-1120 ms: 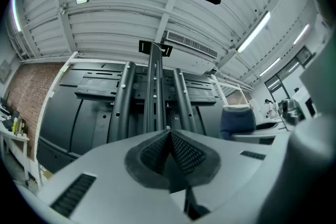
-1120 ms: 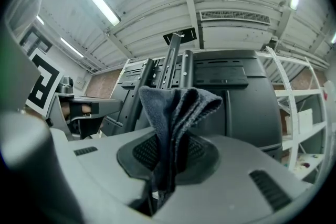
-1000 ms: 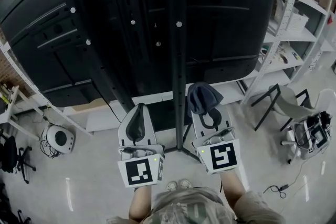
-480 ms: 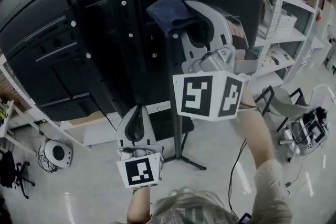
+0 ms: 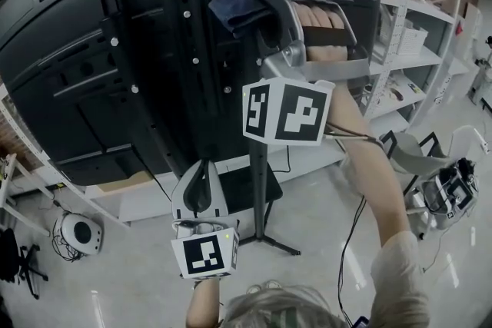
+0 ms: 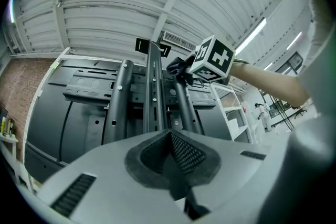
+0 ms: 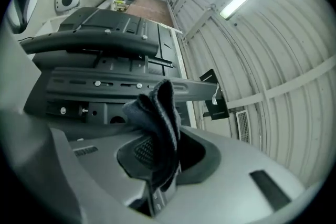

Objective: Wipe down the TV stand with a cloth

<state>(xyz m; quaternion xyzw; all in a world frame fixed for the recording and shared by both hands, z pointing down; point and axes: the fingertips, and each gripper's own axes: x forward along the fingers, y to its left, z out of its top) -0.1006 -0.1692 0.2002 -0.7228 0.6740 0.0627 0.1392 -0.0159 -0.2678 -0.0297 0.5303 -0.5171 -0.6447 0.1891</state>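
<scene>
The black TV stand's pole rises from its floor base behind the big black TV back. My right gripper is raised high and shut on a dark blue cloth, which lies against the top of the upright rails. In the right gripper view the cloth sticks out of the shut jaws in front of the mounting bar. My left gripper hangs low near the base, shut and holding nothing. Its own view looks up the rails at the cloth.
White shelving stands to the right of the TV. A chair and a wheeled device sit on the floor at right, a round white device at left. A cable hangs from my right arm.
My right gripper has lifted the cloth from down by the stand's base up to the top of the rails. The left gripper has stayed low and shut.
</scene>
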